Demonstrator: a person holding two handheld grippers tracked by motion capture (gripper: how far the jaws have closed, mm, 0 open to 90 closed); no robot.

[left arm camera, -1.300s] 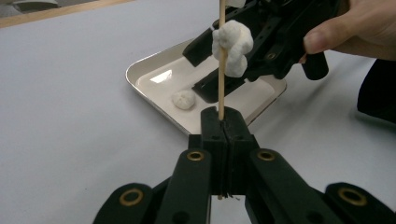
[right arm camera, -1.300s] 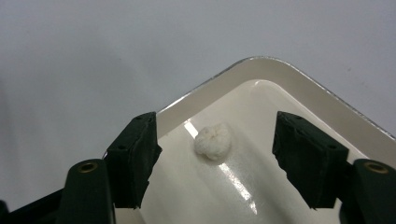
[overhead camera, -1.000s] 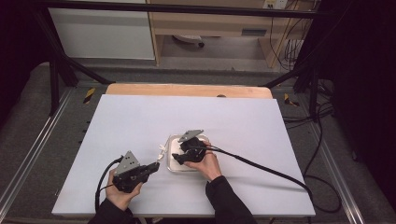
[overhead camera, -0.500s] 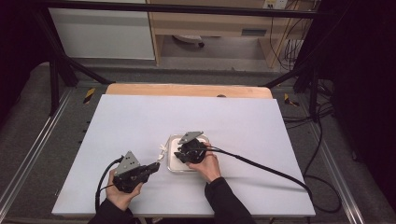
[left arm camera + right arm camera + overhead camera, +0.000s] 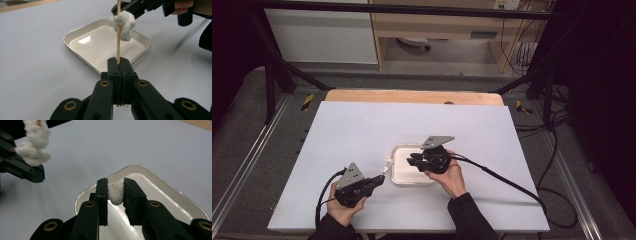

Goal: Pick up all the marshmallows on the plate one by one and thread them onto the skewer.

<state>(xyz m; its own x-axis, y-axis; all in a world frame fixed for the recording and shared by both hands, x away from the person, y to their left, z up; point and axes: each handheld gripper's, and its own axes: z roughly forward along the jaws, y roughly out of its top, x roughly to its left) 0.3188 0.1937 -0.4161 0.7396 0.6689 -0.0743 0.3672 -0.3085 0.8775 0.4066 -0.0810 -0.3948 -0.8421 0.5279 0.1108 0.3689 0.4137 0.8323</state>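
My left gripper is shut on the lower end of a thin wooden skewer that stands upright with a white fluffy lump speared on it. In the high view that gripper rests at the tray's left corner. My right gripper has just been closing and now pinches a small white fluffy piece between its pads. It hovers over the shallow white tray, close to the skewer's top. The right gripper points left across the tray.
The tray lies on a pale sheet that covers the table. A wooden strip runs along the far edge. Black cables trail from both grippers toward the near side. Metal frame rails flank the table.
My right gripper has closed on the white piece and lifted up off the tray, shifting slightly to the right. The left gripper with the skewer has stayed put.
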